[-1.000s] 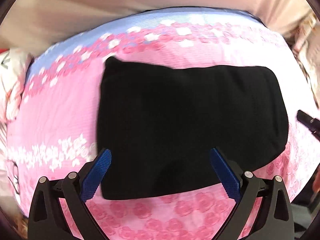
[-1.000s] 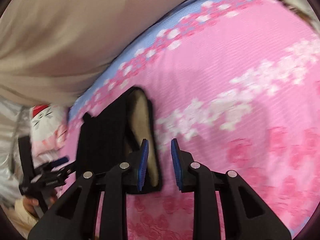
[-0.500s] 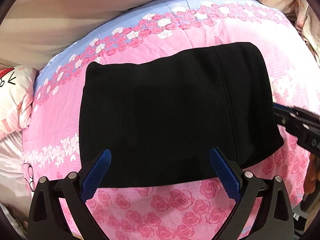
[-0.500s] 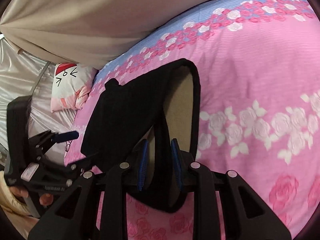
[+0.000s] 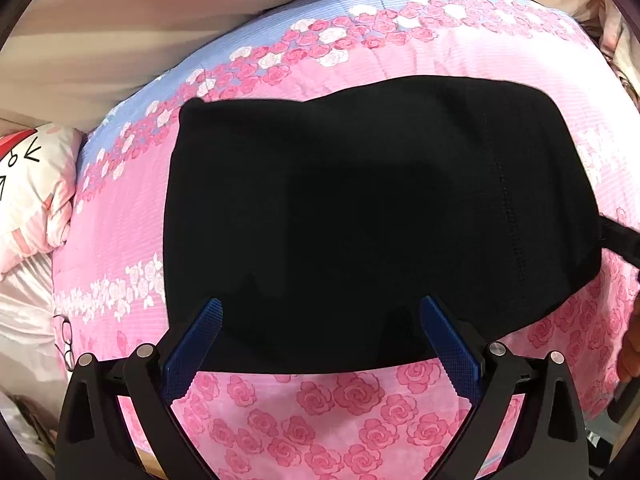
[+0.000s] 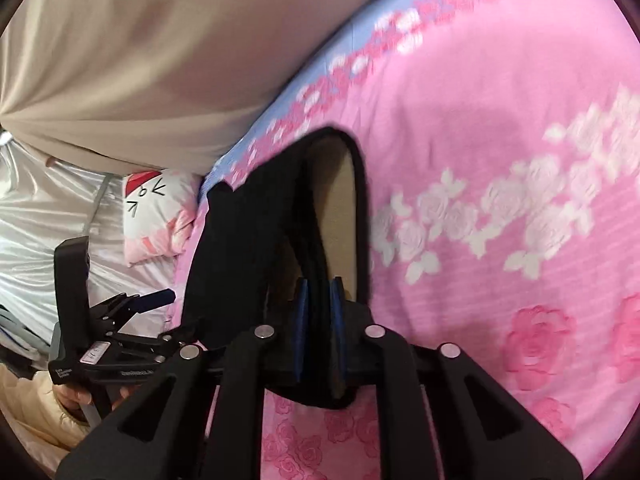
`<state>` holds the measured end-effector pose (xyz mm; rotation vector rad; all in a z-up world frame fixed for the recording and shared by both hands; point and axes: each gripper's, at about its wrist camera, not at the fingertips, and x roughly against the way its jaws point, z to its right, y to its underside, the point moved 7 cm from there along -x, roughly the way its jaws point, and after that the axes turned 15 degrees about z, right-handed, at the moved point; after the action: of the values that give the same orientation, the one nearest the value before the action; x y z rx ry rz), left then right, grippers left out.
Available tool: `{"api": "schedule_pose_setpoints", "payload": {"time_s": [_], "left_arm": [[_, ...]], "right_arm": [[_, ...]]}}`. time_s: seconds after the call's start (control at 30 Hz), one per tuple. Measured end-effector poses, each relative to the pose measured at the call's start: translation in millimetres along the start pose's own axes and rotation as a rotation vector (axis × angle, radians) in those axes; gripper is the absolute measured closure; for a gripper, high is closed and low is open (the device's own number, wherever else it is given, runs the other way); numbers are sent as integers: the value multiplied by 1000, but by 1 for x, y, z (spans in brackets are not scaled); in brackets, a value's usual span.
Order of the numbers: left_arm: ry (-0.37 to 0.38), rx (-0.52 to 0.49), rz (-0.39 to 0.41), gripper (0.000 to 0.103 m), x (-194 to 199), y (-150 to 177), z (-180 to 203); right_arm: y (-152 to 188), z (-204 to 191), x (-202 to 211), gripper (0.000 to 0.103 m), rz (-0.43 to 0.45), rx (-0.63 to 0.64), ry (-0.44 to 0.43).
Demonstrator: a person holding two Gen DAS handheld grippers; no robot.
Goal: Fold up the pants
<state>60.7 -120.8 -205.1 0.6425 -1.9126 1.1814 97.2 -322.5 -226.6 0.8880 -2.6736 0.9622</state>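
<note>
The black pants lie folded into a wide rectangle on a pink rose-patterned bedspread. My left gripper is open above the pants' near edge, its blue pads spread wide and nothing between them. In the right wrist view the pants run away from me, with one end lifted into an open loop that shows a tan lining. The jaws of my right gripper are closing, and the blue pads pinch a black fold of that end. The left gripper also shows at the left of that view.
A white and pink cartoon pillow lies left of the bedspread. A pair of glasses rests at its left edge. Beige fabric hangs behind the bed. A hand shows at the right rim.
My right gripper moved in over the end of the pants and its jaws narrowed onto the black fabric. The left gripper shifted across the pants, then held still and open.
</note>
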Motion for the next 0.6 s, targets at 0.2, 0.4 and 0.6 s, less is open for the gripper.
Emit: {"api": "schedule_pose_setpoints", "payload": {"time_s": [0.2,0.4,0.6], "left_arm": [[-3,-14,-1,5,-8,-1,6],[2,11,-16,5,-21,4,4],[9,10,1,5,-20,6,-1]], "right_arm": [[-41,-14,45,90,137,-16,-15],[-23,-77,-21,92,19,17,-152],[-37,-26,-22,97,52,-69,68]]}}
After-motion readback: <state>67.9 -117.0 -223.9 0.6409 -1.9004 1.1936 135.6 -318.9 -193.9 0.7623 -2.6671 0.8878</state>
